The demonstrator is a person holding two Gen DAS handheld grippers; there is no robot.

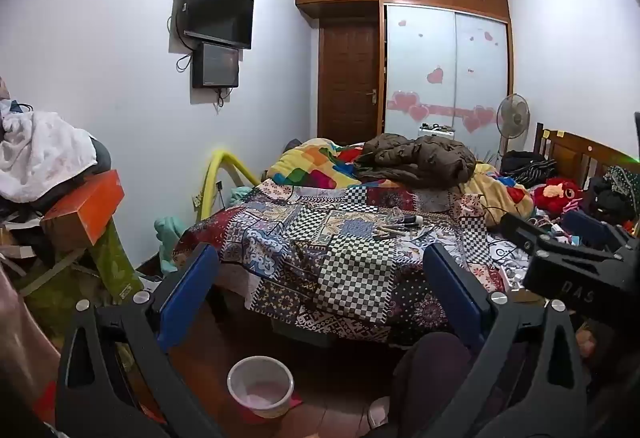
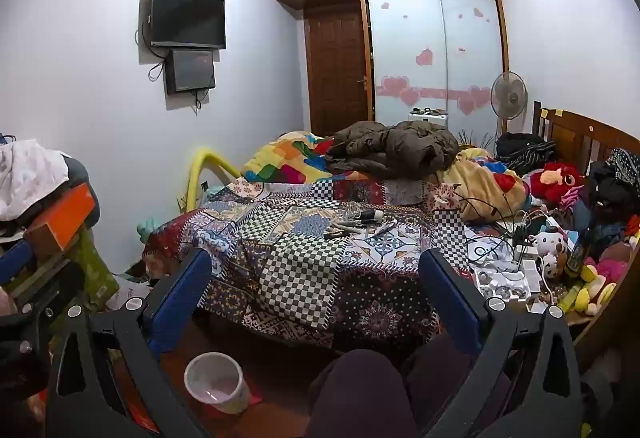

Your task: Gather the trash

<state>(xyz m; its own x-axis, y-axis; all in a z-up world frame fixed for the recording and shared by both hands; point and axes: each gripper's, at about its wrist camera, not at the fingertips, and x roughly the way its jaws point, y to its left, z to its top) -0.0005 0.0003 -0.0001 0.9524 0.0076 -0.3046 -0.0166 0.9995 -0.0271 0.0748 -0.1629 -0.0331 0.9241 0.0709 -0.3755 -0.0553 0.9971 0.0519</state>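
Cluttered bed (image 2: 304,270) above wooden floor (image 2: 280,390)
Patchwork cover carries a brown jacket (image 2: 396,147), small tools (image 2: 360,224); white bucket (image 2: 216,382) stands on the floor.

A brown jacket (image 2: 394,145) lies on the patchwork bedspread (image 2: 304,270), a television (image 2: 187,17) on the wall.

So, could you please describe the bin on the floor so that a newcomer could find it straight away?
Start from the bed with the patchwork cover, then look down to the wooden floor at its near end. There stands a small round bin, pale and open-topped, on a red mat. It is the only container on that patch of floor, and it looks empty.
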